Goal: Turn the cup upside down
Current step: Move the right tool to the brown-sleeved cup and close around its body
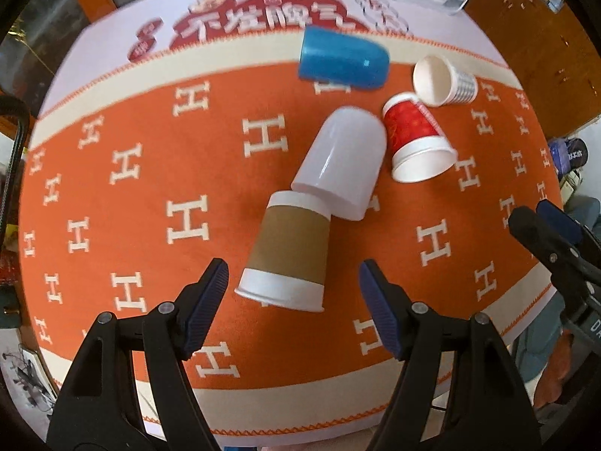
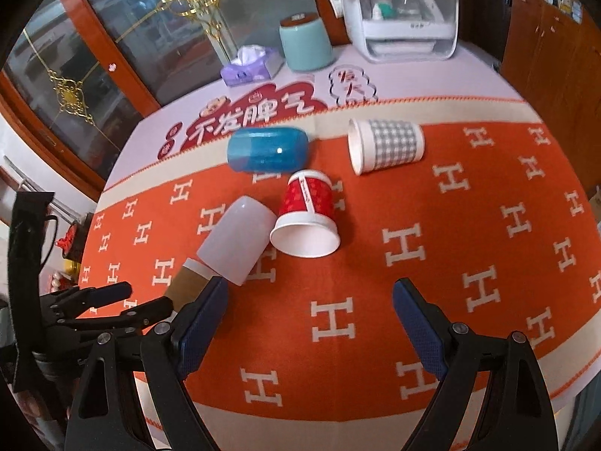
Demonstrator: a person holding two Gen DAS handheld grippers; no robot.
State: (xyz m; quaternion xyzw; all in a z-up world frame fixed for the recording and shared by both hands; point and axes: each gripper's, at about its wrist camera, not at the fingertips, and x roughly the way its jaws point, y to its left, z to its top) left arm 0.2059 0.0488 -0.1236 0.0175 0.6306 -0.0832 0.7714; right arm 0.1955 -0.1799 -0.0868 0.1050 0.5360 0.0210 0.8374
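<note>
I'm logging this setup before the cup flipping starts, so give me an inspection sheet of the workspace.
Surface: table under an orange cloth with a white H pattern.
Job's things: five cups, all lying on their sides: brown-sleeved cup, white cup, red cup, blue cup, checked cup. The white cup's rim overlaps the brown-sleeved cup's end.
Clutter: tissue box, teal canister and a white appliance at the far edge.
Grippers: left gripper open, nearest the brown-sleeved cup; right gripper open over bare cloth. Neither holds anything.
Cables: nothing seen.
Surroundings: glass doors with gold ornaments, wooden cabinets.
</note>
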